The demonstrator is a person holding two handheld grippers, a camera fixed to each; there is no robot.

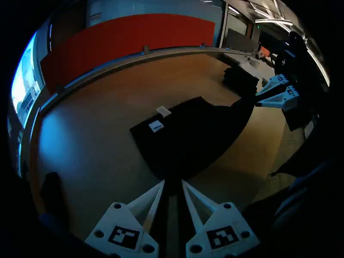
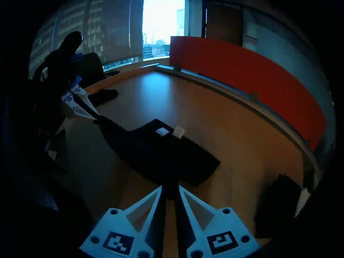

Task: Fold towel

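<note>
Left tool (image 1: 173,182) apparently grips towel (image 1: 193,133) above wooden table (image 1: 99,129).

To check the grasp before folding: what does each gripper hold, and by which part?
Both hold the black cloth towel: the left gripper pinches one lifted corner, the right gripper another. The rest lies on the brown wooden table.

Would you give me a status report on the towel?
Left tongs shut on towel corner. Right tongs shut on other corner. Towel partly on table. Nothing blocking.
</note>
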